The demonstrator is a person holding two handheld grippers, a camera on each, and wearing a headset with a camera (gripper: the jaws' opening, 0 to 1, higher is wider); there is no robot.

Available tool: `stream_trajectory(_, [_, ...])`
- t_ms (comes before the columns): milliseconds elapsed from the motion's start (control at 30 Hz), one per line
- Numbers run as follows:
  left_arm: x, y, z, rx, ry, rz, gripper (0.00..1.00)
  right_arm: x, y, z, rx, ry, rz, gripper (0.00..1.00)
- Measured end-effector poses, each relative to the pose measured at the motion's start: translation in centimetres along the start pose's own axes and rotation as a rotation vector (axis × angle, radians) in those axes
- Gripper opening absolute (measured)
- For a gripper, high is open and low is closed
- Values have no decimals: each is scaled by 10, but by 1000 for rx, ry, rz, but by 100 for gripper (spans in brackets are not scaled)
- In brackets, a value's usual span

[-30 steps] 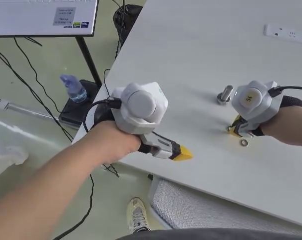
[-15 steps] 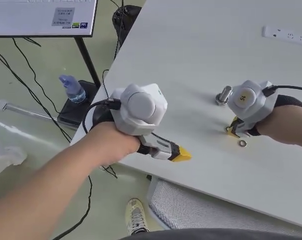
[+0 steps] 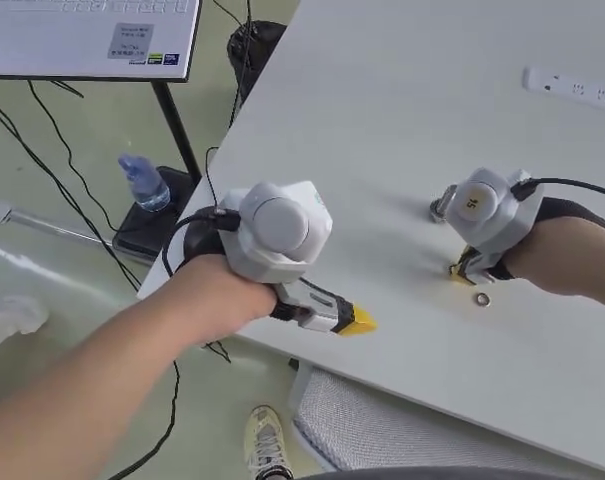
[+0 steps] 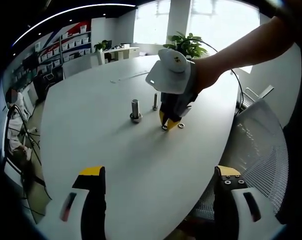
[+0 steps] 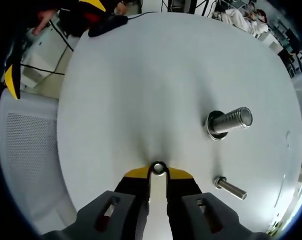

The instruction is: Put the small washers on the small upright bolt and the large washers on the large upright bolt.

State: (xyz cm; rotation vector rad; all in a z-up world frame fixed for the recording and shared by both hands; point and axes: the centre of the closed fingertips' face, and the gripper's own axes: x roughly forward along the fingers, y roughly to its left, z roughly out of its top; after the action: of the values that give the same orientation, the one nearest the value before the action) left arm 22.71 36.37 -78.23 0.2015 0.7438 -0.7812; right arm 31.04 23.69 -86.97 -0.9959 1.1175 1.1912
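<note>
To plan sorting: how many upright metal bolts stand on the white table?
2. The large silver bolt and the small silver bolt stand side by side, near the right gripper.

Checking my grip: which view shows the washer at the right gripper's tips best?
The right gripper view: the washer sits close, centred between the tips of the right gripper. The left gripper view shows it tiny, far off; in the head view the gripper's body hides it.

Head view looks steeply down from above the near edge of the table [image 3: 382, 120]. Left gripper view faces low and level across the tabletop toward the right gripper [image 4: 166, 125], well off. Right gripper view aims down, very near the surface (washer [image 5: 158, 168] pinched at its jaws). All 3 share the large bolt [image 3: 439, 209].
</note>
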Motion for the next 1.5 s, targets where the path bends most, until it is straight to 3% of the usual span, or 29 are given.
stream_trajectory(333, [-4,4,6,-3,-21,10,91,0,2,1,10,-3,11,11])
stream_trajectory(533, [-3,2,6,6,-10,8,90,-2,2,0,27,-13,15,11])
stream_trajectory(867, [-4,3,8,0,-21,16,91,-17,-5,-4,59,-21,13,11])
stream_trajectory(1000, [-3,0,12,-14,-45,8,92,-23,-9,-7,68,-20,10,11])
stream_trajectory(1500, [0,-4,13,-9,-50,0,99,-42,-17,-26,127,-35,16,12])
